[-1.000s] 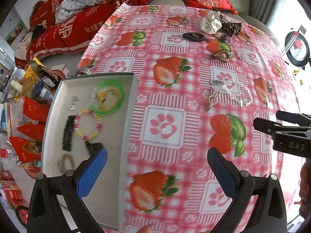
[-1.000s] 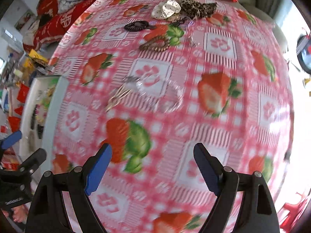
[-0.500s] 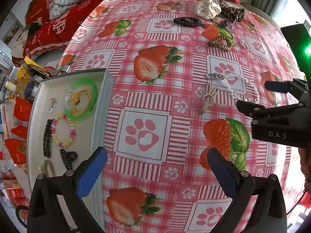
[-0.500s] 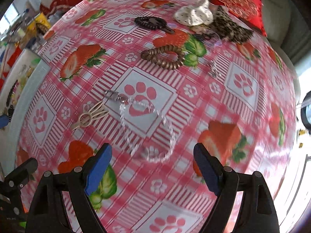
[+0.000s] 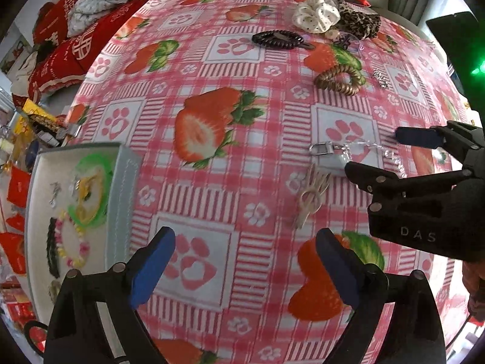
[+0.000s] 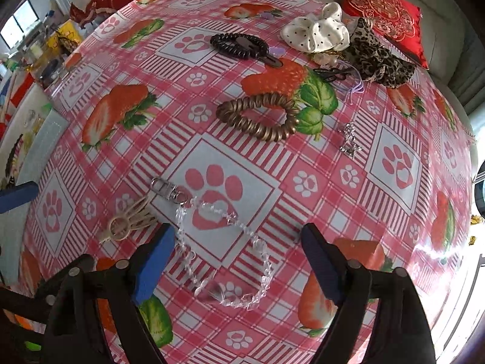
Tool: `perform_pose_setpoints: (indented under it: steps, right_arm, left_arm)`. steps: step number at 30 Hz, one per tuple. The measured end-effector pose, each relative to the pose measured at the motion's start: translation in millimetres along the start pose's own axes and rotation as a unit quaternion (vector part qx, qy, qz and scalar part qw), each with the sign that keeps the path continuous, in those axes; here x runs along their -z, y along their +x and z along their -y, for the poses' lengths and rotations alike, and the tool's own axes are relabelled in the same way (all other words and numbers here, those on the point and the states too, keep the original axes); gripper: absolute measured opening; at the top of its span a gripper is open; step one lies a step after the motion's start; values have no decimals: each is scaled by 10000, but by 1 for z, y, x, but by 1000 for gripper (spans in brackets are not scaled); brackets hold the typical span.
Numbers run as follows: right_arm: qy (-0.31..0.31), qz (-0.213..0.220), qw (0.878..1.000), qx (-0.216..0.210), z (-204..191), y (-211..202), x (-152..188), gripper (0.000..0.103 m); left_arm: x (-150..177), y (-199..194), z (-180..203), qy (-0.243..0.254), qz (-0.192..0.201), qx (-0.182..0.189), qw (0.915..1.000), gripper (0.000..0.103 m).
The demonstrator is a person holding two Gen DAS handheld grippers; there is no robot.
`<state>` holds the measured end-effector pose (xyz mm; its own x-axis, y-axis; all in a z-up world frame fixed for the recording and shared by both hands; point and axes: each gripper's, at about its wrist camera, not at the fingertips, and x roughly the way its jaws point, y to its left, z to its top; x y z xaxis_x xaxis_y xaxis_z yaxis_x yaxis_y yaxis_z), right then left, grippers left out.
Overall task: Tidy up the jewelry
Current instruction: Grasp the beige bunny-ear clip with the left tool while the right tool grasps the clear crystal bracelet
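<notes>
Jewelry tray (image 5: 122,182) holds bracelets (image 5: 72,250); both grippers' jaws wide, narrowing, gripping nothing.

A table (image 6: 318,182) covered in pink-and-white check printed with red strawberries and pink paw prints. On it lie a clear bead chain (image 6: 224,261), a bronze coil hair tie (image 6: 257,115), a black coil tie (image 6: 239,45), a white dotted scrunchie (image 6: 315,32) and a leopard-print scrunchie (image 6: 379,56).
</notes>
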<state>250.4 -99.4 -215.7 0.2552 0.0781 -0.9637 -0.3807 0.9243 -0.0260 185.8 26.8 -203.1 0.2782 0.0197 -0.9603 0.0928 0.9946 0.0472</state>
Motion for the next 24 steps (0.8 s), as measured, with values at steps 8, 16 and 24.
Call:
perform_pose_setpoints:
  steps: [8, 16, 24]
  right_arm:
    - [76, 54, 10000, -34, 11, -11, -14, 16]
    - [722, 39, 9956, -593, 27, -17, 7, 5]
    - [1102, 61, 9899, -885, 36, -30, 22, 4]
  left_arm:
    - [-12, 10, 16, 201, -51, 90, 9997, 83]
    - [-17, 14, 33, 377, -107, 322, 9987, 54]
    - [-13, 2, 34, 354, -78, 647, 9972, 25]
